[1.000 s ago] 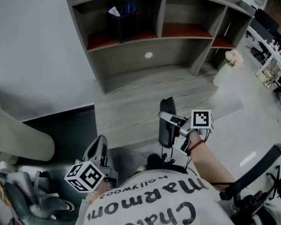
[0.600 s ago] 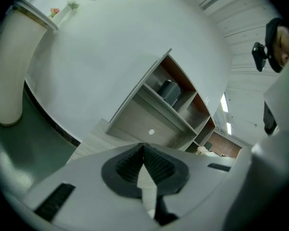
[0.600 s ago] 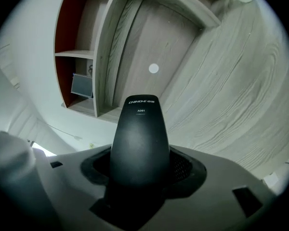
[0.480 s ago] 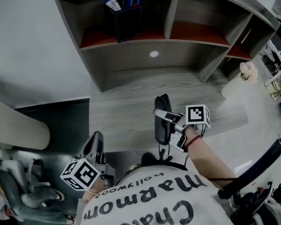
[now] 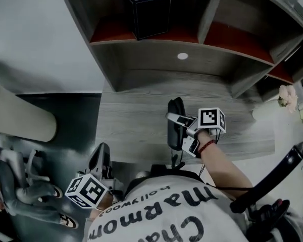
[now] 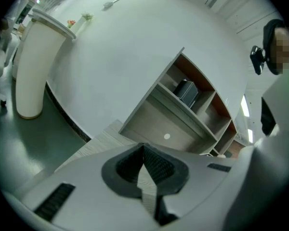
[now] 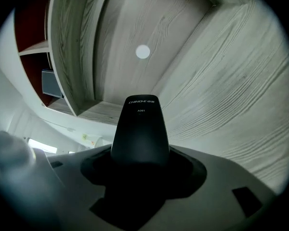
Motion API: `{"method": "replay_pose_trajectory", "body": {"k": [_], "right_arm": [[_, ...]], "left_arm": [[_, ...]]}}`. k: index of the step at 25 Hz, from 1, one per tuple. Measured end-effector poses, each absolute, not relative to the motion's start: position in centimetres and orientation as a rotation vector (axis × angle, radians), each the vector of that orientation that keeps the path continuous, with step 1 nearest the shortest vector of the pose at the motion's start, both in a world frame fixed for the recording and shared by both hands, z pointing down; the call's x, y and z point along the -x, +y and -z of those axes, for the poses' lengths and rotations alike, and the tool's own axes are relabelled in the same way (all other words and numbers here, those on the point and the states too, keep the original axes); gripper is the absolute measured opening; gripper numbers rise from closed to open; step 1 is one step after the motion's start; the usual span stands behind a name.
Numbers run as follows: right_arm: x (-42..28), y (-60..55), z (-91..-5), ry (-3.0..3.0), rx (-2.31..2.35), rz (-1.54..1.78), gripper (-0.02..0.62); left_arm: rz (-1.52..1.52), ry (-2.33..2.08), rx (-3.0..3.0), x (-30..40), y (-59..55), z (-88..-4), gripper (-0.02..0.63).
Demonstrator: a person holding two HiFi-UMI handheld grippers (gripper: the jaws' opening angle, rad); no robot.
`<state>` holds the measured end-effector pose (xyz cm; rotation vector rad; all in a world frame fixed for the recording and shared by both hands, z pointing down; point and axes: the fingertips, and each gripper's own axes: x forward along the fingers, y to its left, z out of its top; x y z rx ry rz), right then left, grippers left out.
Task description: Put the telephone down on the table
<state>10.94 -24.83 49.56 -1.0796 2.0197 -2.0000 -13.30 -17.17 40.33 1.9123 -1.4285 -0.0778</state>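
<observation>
My grey wood-grain desk (image 5: 136,130) carries a grey shelf unit (image 5: 156,64) with reddish-brown boards, set against a plain white wall (image 5: 35,39); dark floor (image 5: 76,117) lies off to my left.

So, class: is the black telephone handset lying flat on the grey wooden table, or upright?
Upright: the black telephone handset stands on end, clamped in the right tool, not laid on the grey wooden table.

telephone (image 5: 175,125) over table (image 5: 131,130), pen holder (image 5: 150,15) in shelf (image 5: 217,54)

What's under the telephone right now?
Only the grey wood-grain table shows under the telephone, clamped in the right gripper. The patch directly beneath it is hidden.
</observation>
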Motion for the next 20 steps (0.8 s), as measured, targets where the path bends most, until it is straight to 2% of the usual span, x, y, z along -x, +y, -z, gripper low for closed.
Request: {"method": "replay_pose_trajectory", "body": {"k": [10, 20], "right_arm": [[-10.6, -24.9, -50.5, 2.143, 1.133, 2.049, 0.279], [-9.7, -29.5, -54.8, 2.158, 1.106, 2.090, 0.279]], "left_arm": [[0.095, -1.554, -1.765, 15.6, -12.1, -40.2, 0.009], [0.040, -1.664, -1.661, 17.5, -12.6, -43.1, 0.009]]}}
